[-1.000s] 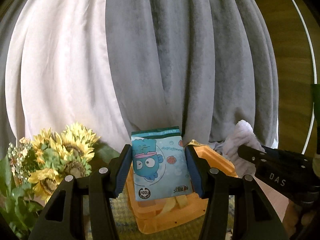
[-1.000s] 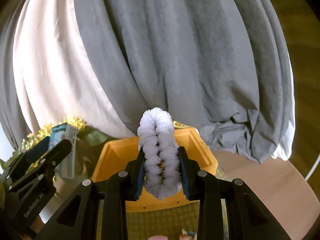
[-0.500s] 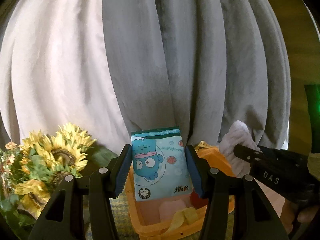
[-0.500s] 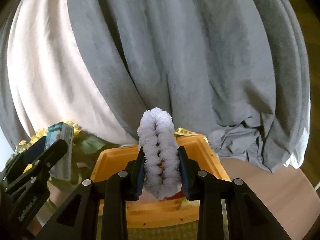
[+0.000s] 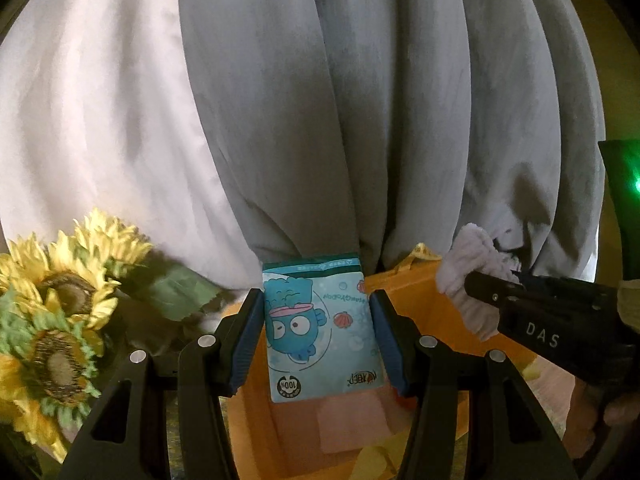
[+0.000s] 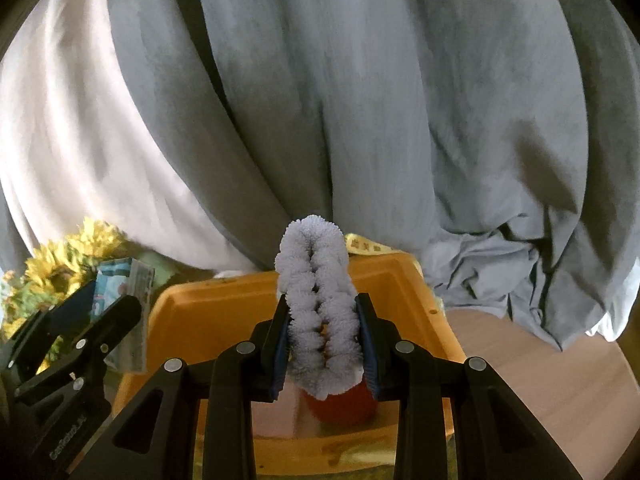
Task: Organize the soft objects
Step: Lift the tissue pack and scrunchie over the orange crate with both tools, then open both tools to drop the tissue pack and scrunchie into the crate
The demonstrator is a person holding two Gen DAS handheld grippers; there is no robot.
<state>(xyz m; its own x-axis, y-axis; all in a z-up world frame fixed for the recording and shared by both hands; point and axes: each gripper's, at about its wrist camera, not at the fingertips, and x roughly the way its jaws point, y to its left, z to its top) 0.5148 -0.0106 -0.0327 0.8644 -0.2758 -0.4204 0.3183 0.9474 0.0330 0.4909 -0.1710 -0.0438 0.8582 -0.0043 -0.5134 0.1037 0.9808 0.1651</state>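
My left gripper is shut on a blue tissue pack with a cartoon fish, held upright above the orange bin. My right gripper is shut on a fluffy white chenille cloth, held over the same orange bin. A red-orange object and a pale pink item lie inside the bin. The right gripper with the cloth shows at the right of the left wrist view. The left gripper with the pack shows at the left of the right wrist view.
Artificial sunflowers stand left of the bin. White and grey curtains hang close behind it. The bin sits on a woven mat on a round wooden table. A yellow ribbon lies at the bin's far rim.
Both grippers have moved forward and lowered over the bin with their objects still held. The bin's inside now shows more fully, and the sunflowers have shifted left in view.
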